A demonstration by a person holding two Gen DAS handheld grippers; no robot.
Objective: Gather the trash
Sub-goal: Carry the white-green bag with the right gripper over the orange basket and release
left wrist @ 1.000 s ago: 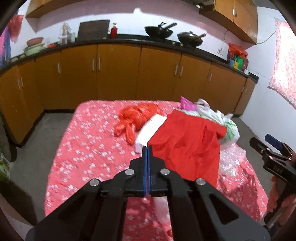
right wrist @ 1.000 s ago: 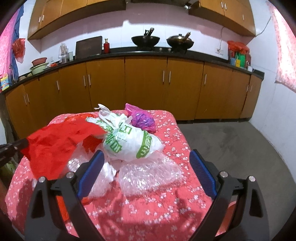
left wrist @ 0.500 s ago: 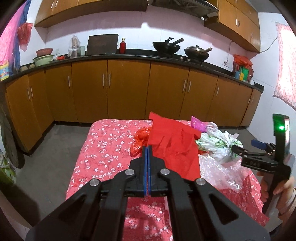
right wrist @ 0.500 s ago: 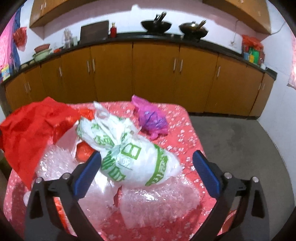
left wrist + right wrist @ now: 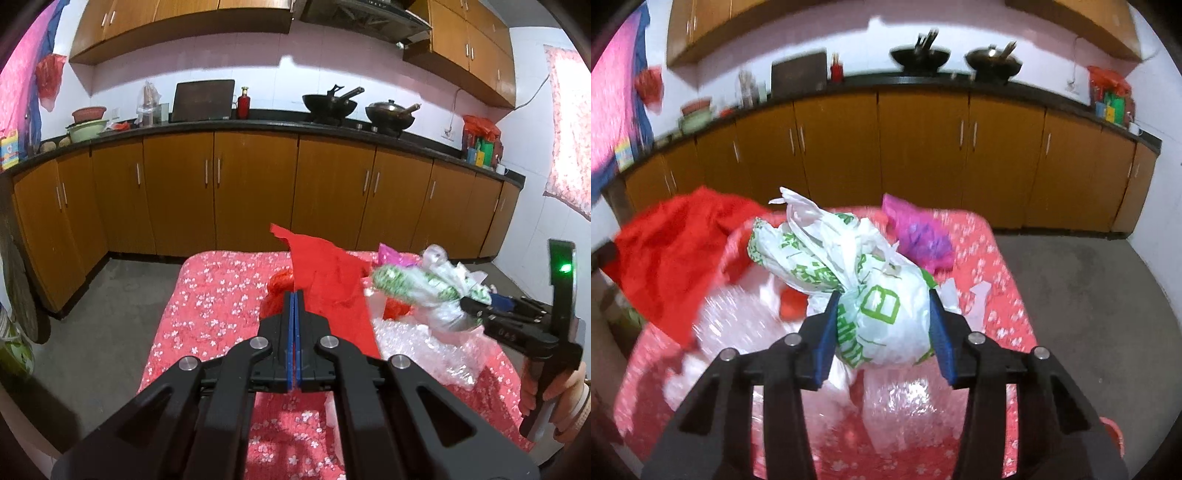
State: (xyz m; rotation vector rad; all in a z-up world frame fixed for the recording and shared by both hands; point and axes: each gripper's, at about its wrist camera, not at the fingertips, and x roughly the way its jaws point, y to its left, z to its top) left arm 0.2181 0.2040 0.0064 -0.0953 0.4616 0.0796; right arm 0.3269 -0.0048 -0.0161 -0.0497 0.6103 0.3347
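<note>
Two grippers in play, both on trash items. L gripper [image 5: 294,295]: jaws fully closed, pinching an edge of the red bag [image 5: 332,280], which hangs lifted and draped above the flowered counter [image 5: 207,302]. R gripper [image 5: 882,325]: jaws have just been closing, now at mid width w/ the white/green bag [image 5: 879,295] between the blue pads [image 5: 827,332]; both pads press into its bulge, so I read it as gripped, though the hold looks shallow. Bag sits atop bubble wrap [image 5: 905,402] near counter centre; purple bag [image 5: 919,236] just behind it, apart from the gripper. Right-wrist view blurred, fine detail unclear.

Step in hand (judgement): pick-up of the white/green bag while L keeps the red bag open as the likely collector.

Next move calls for: firmer squeeze, lift clear of the bubble wrap w/o dragging it, carry toward the red bag's mouth. Mouth opening not visible, so alignment can't be checked. Risk: slick plastic slipping out.
</note>
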